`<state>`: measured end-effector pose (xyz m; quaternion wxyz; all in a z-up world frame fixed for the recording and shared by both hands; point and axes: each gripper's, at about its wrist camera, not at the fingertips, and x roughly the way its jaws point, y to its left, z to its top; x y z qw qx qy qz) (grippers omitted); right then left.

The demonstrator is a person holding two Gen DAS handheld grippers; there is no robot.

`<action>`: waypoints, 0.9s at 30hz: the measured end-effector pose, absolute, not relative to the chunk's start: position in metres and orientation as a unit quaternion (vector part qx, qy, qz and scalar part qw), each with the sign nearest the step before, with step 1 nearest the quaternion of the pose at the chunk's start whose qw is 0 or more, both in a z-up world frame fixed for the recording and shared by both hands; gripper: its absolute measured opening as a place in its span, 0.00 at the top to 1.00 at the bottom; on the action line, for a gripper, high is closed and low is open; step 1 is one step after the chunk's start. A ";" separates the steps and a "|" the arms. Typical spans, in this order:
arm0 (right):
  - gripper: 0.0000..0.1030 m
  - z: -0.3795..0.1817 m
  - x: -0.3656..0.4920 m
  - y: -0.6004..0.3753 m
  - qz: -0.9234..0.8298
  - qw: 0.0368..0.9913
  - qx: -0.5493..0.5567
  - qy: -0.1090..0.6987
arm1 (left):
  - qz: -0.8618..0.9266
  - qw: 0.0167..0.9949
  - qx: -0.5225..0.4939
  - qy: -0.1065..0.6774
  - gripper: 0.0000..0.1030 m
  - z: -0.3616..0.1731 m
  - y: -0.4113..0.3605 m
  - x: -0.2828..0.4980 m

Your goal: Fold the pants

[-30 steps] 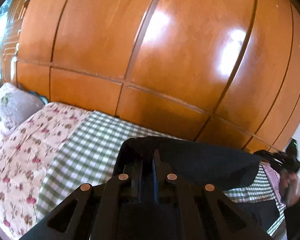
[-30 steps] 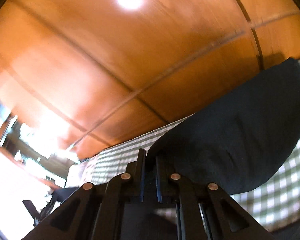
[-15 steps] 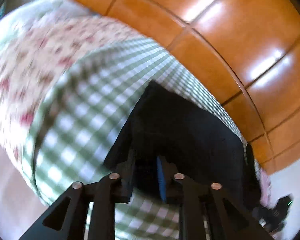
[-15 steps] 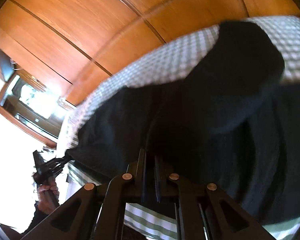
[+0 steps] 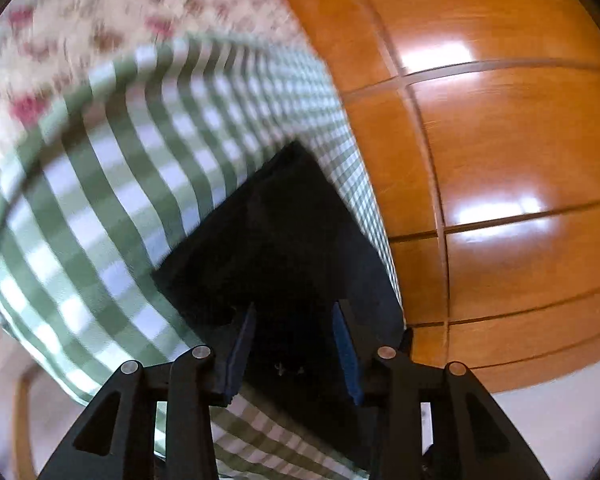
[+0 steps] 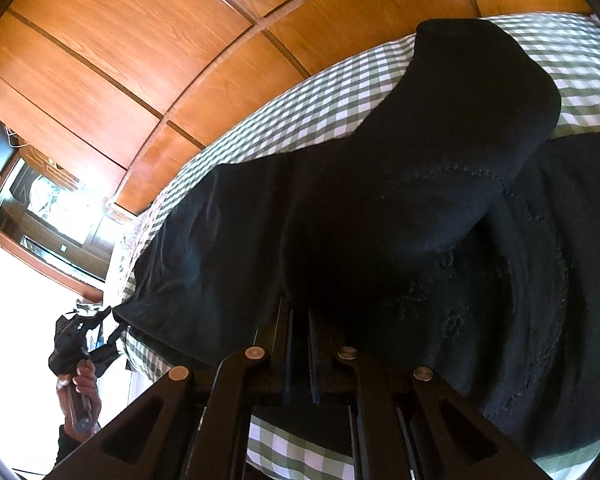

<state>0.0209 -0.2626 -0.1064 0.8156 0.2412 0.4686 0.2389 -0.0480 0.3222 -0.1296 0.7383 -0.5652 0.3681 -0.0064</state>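
Pants of black, soft knit fabric (image 6: 380, 208) lie spread on a bed covered with a green-and-white checked sheet (image 5: 112, 200), close to the bed's near edge, where the sheet drops away toward a pale floor. Beyond the far edge stands a glossy orange-brown wooden panelled wall (image 5: 500, 160), just beside the mattress, so open room lies mostly on the sheet toward the floral pink-and-cream bedcover (image 5: 100, 12). In the right wrist view one part of the garment is folded back over the rest, forming a rounded, raised flap with a stitched seam showing along it. The left hand-held gripper (image 5: 296, 350) is opening – its blue-padded fingers (image 5: 346, 356) stand apart on either side of a squared dark corner of cloth, not pressing it. The right hand-held gripper (image 6: 299, 354) is clenched on the pants' near edge. At the far left of that view, a hand (image 6: 80, 392) grips the other tool's handle.
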 end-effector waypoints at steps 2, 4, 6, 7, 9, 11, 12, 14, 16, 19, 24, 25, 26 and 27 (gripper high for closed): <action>0.94 -0.101 0.020 -0.264 0.242 0.817 0.242 0.463 | 0.004 0.737 -0.565 0.370 0.62 -0.128 0.320 -0.041; 0.94 -0.093 0.019 -0.268 0.245 0.820 0.248 0.454 | 0.005 0.740 -0.562 0.370 0.62 -0.123 0.321 -0.033; 0.94 -0.086 0.020 -0.273 0.247 0.821 0.261 0.444 | 0.007 0.740 -0.561 0.370 0.62 -0.117 0.322 -0.023; 0.94 -0.084 0.020 -0.275 0.250 0.820 0.266 0.440 | 0.010 0.741 -0.556 0.375 0.62 -0.115 0.323 -0.018; 0.94 -0.077 0.021 -0.276 0.254 0.824 0.264 0.433 | 0.018 0.739 -0.548 0.391 0.68 -0.113 0.323 -0.006; 0.94 -0.072 0.023 -0.276 0.257 0.825 0.264 0.428 | 0.035 0.746 -0.532 0.399 0.91 -0.107 0.324 0.007; 0.94 -0.069 0.024 -0.275 0.258 0.826 0.265 0.425 | 0.037 0.756 -0.518 0.398 0.92 -0.101 0.324 0.012; 0.94 -0.062 0.027 -0.276 0.258 0.831 0.264 0.416 | 0.026 0.791 -0.478 0.380 0.94 -0.074 0.319 0.022; 0.94 -0.052 0.029 -0.281 0.258 0.836 0.273 0.401 | -0.008 0.831 -0.446 0.332 0.94 -0.038 0.312 0.027; 0.94 -0.036 0.024 -0.293 0.272 0.840 0.289 0.371 | -0.067 0.875 -0.401 0.261 0.94 0.006 0.300 0.012; 0.94 -0.058 0.004 -0.292 0.279 0.827 0.256 0.415 | -0.038 0.849 -0.414 0.327 0.94 -0.054 0.310 -0.018; 0.94 -0.070 0.000 -0.290 0.275 0.820 0.254 0.434 | -0.028 0.836 -0.426 0.344 0.94 -0.072 0.314 -0.023; 0.94 -0.078 -0.003 -0.288 0.271 0.816 0.253 0.444 | -0.012 0.824 -0.436 0.363 0.94 -0.092 0.316 -0.029; 0.94 -0.086 -0.006 -0.286 0.266 0.813 0.249 0.453 | 0.000 0.816 -0.440 0.375 0.94 -0.107 0.317 -0.035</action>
